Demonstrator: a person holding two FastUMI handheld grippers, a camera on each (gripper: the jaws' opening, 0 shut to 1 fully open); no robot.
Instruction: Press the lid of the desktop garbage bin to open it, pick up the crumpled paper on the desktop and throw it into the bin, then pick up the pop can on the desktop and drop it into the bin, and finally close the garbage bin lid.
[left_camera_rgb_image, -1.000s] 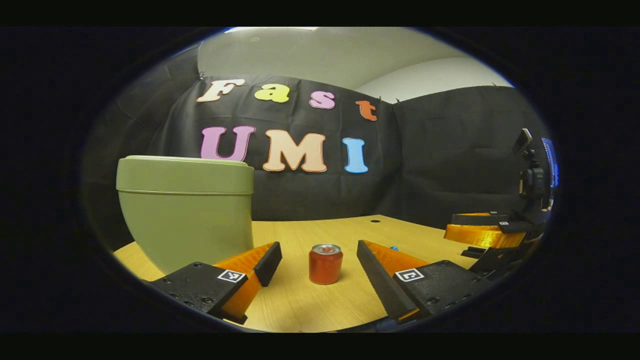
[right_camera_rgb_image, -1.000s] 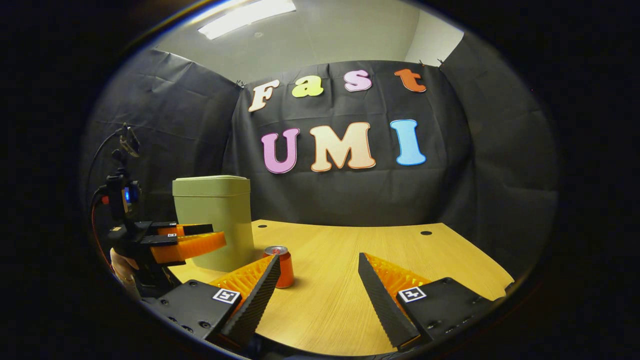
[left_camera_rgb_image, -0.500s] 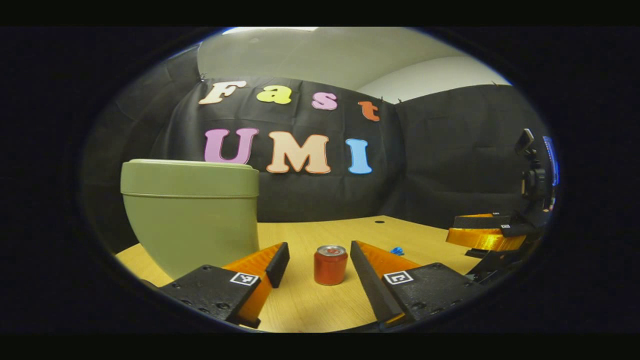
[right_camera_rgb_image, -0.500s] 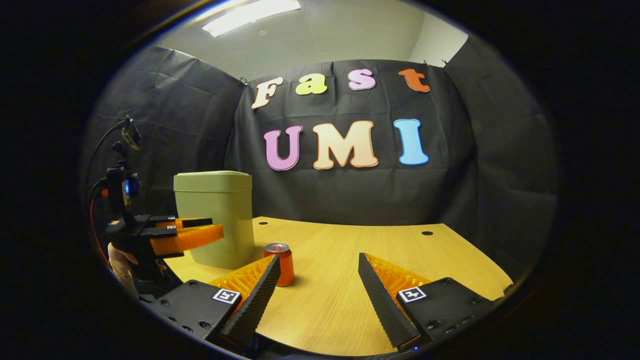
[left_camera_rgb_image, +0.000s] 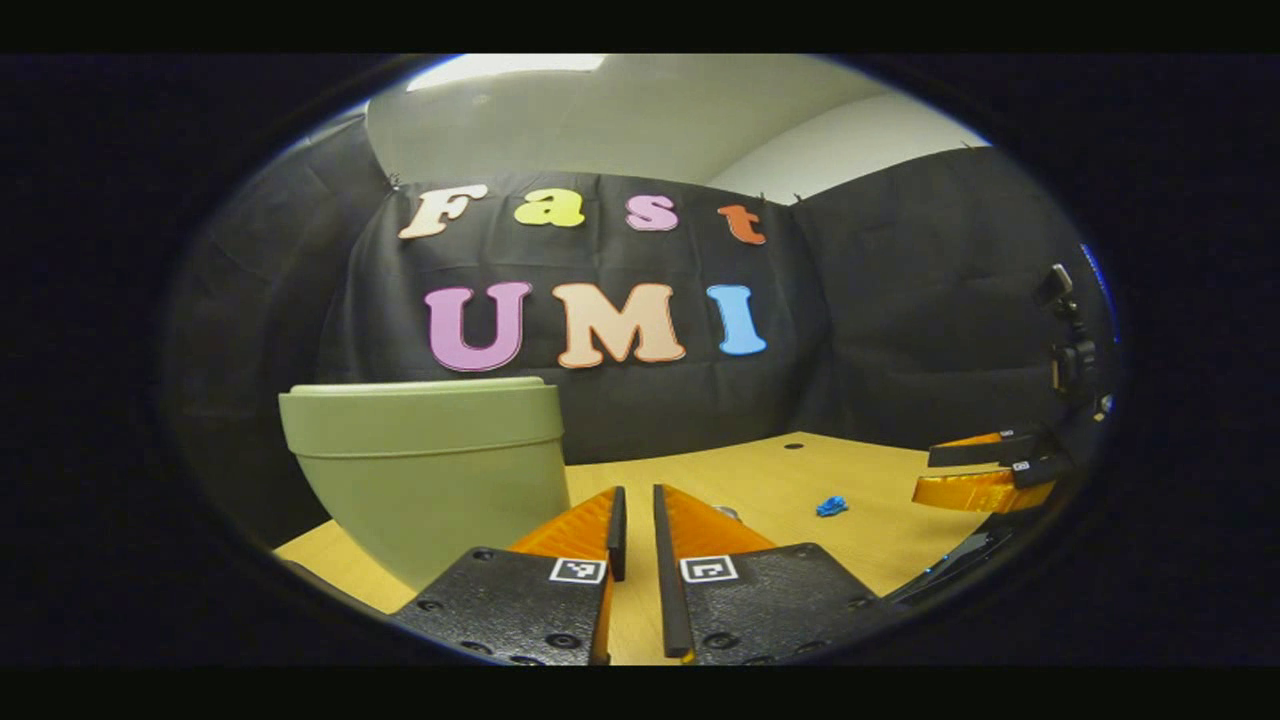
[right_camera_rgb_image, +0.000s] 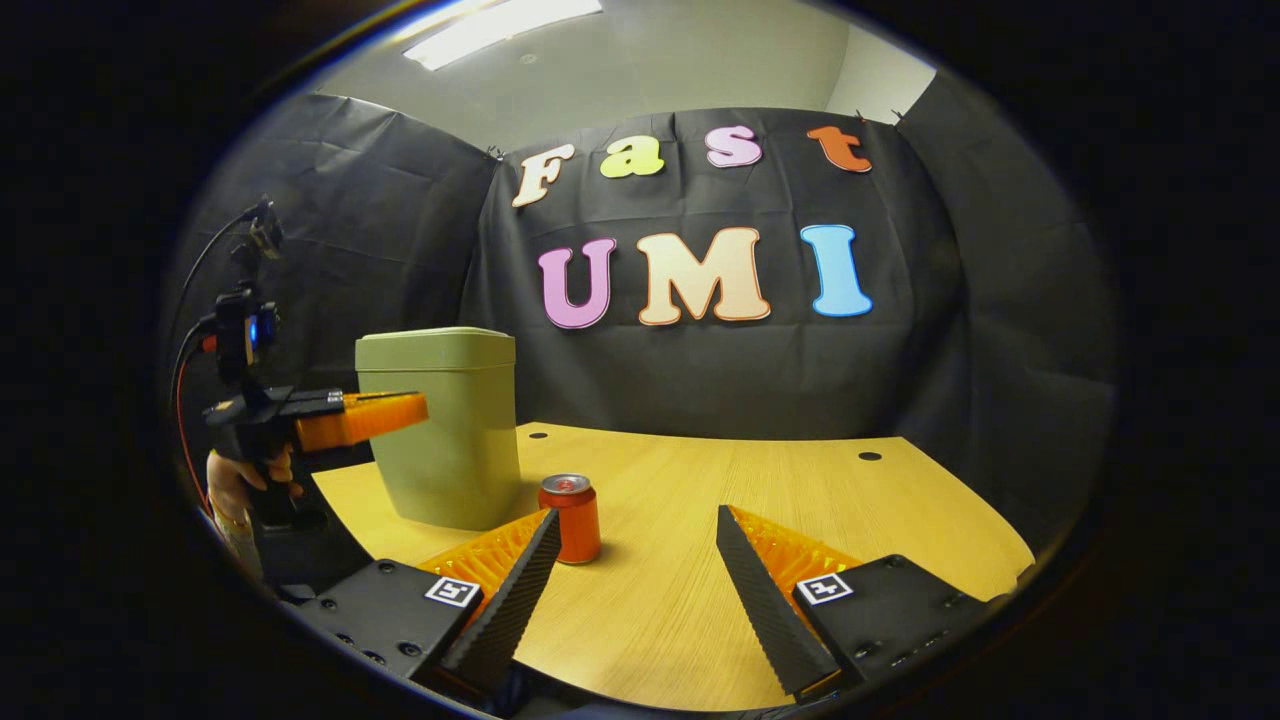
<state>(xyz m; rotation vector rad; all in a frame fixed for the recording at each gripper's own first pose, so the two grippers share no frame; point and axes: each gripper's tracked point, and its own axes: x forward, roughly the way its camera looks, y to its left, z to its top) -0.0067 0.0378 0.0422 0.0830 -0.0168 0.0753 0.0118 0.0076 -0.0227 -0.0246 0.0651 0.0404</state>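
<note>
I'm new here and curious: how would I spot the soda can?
Find the tall green bin on the wooden table. Just beside its base stands the soda can, upright. It is small, red and round with a silver top, unlike the big boxy bin.

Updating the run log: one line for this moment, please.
left gripper: shut, near garbage bin lid; lid: closed; pop can: upright on desk; right gripper: open

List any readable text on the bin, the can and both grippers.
Bin: no text.
Pop can: any print is too small to read.
Left gripper: square coded tags, no words or numbers.
Right gripper: same kind of tags, nothing readable.
</note>
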